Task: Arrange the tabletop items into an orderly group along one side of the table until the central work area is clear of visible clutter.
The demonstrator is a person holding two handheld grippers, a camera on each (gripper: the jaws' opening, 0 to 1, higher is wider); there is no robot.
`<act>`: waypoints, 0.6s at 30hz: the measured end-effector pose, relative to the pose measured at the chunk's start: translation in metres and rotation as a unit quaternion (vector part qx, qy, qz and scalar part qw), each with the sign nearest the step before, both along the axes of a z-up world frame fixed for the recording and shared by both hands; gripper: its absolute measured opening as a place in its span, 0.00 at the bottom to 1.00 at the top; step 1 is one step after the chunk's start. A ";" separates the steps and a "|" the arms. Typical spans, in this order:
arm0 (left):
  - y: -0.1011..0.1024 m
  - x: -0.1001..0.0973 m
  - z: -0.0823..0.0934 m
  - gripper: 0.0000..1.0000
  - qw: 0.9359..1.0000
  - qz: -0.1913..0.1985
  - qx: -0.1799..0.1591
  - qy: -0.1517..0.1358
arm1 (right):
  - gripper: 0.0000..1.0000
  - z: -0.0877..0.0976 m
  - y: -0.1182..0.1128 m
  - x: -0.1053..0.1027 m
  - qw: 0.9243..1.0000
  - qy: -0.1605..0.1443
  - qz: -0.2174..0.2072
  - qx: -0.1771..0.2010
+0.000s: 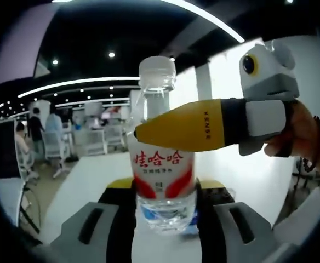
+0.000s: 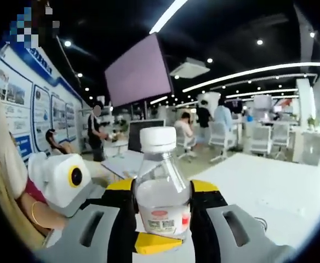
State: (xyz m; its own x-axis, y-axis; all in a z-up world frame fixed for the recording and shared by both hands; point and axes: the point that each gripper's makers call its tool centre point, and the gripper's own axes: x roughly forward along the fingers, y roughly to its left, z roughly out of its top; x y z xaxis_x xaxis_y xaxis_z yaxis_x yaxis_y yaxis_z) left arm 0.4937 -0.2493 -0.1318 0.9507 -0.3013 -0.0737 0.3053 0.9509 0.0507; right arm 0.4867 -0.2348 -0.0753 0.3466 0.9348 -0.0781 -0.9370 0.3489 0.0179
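Observation:
A clear water bottle [image 1: 163, 164] with a white cap and a red-and-white label stands upright between the jaws of my left gripper [image 1: 164, 211], which is shut on its lower part. From the right, the right gripper's yellow finger [image 1: 187, 126] lies across the bottle's shoulder, with a hand [image 1: 300, 137] behind it. In the right gripper view the same bottle [image 2: 161, 192] sits between the black pads of my right gripper [image 2: 163, 213], shut on it. A yellow finger [image 2: 157, 243] of the left gripper crosses below the label.
A white table [image 1: 94, 175] lies below and stretches away [image 2: 269, 186]. Beyond it are office chairs [image 1: 53, 145], desks and several people. A large purple screen [image 2: 138, 71] hangs overhead, and posters line the wall [image 2: 39, 115] on the left.

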 end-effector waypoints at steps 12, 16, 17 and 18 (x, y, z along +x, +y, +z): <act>-0.002 -0.001 0.009 0.41 1.000 0.003 0.005 -0.015 | 0.36 -0.012 -0.001 0.000 1.000 -0.001 0.003 -0.025; -0.002 0.001 0.014 0.43 1.000 0.007 0.013 -0.019 | 0.36 -0.017 0.001 -0.003 1.000 -0.001 0.007 -0.031; -0.002 0.001 0.013 0.43 1.000 0.006 0.013 -0.019 | 0.36 -0.017 0.001 -0.003 1.000 -0.002 0.006 -0.031; -0.002 0.002 0.013 0.42 1.000 0.007 0.010 -0.017 | 0.36 -0.017 0.001 -0.003 1.000 -0.002 0.006 -0.031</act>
